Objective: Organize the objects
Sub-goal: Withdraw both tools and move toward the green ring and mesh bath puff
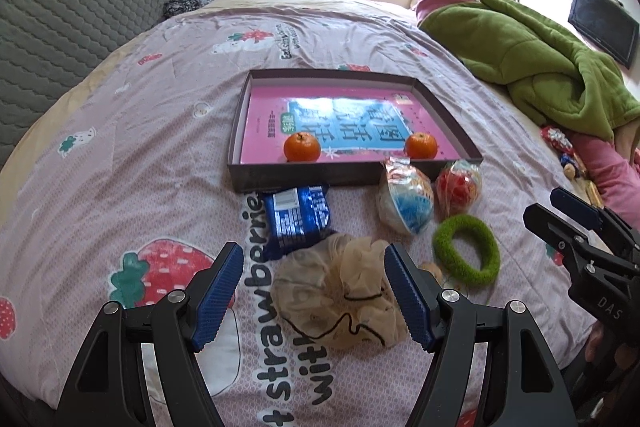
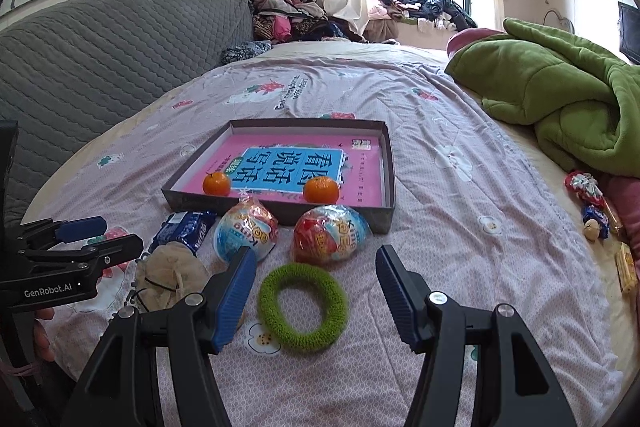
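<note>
While both my claws hang over the strawberry-print bedspread (image 1: 120, 131), my left gripper (image 1: 314, 293) stands wide open, its blue pads (image 1: 218, 297) either side of a beige mesh scrunchie (image 1: 340, 297) with a thin black cord across it. Nothing is pinched; the pads are clear of the fabric as far as I can see. Just past it lies a blue snack packet (image 1: 298, 221), its far end touching the front wall of the shallow dark box (image 1: 304, 177).

Inside that box lies a pink and blue book (image 2: 296, 169), flat on the bottom, with two small oranges on it near the front wall: one at the left (image 1: 302, 147), one at the right (image 1: 420, 145).

My right gripper (image 2: 316, 293) is open too, jaws spread wide, and the fuzzy green ring (image 2: 303, 305) lies flat on the bedspread between them, nearer the left pad, untouched. Beyond the ring sit two wrapped toy eggs, a blue one (image 2: 246, 233) and a red one (image 2: 330, 233), both close against the box front.

Off to the right, a rumpled green blanket (image 2: 560, 99) is heaped on the bed, with a few small wrapped sweets (image 2: 592, 203) scattered below it.
</note>
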`<state>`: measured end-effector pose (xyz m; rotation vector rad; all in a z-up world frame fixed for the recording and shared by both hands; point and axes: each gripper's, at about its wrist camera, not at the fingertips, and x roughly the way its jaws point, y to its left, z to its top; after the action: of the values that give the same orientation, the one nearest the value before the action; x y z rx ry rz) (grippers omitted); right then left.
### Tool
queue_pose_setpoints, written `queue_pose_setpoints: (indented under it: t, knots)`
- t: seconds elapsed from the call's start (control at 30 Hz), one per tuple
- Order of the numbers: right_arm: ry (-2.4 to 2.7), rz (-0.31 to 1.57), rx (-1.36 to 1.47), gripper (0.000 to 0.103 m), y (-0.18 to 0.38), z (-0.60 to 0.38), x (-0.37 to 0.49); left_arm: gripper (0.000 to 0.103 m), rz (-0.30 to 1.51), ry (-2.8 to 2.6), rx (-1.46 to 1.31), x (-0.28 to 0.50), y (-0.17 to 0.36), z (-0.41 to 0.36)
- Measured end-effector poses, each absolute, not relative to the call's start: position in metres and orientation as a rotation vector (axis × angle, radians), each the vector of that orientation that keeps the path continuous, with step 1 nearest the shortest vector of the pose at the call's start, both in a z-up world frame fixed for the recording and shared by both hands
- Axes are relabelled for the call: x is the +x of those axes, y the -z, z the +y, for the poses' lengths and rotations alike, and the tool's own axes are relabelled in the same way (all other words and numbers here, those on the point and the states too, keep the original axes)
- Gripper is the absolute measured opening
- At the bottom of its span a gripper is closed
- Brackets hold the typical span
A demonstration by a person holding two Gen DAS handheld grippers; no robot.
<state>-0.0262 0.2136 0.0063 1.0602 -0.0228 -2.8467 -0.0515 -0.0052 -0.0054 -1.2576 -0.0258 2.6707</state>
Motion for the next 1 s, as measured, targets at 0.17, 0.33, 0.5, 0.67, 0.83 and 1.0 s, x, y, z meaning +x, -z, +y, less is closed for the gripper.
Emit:
queue_pose_setpoints:
  t: [0.17, 0.33, 0.5, 0.67, 0.83, 1.0]
  knots:
    - [2.828, -0.023, 1.106, 0.062, 0.003, 0.213, -0.027, 0.074, -0.022, -2.637, -1.292, -0.049, 0.016, -0.003]
    - [2.808, -0.037, 1.157, 0.062, 0.011, 0.213, -0.03, 0.075, -0.018, -2.615, -1.328, -0.049, 0.026, 0.001]
    - [2.785, -0.05, 1.205, 0.062, 0.021, 0.213, -0.033, 0.074, -0.021, -2.584, -1.361, -0.051, 0.035, 0.003]
    - [2.769, -0.055, 1.247, 0.062, 0.03, 0.213, -0.035, 0.074, -0.021, -2.577, -1.387, -0.053, 0.044, 0.004]
    - [2.761, -0.049, 1.275, 0.062, 0.037, 0.213, -0.038, 0.074, -0.026, -2.579, -1.405, -0.055, 0.05, 0.003]
    - [2.767, -0.041, 1.3, 0.062, 0.043, 0.213, -0.041, 0.074, -0.036, -2.58, -1.419, -0.058, 0.056, 0.003]
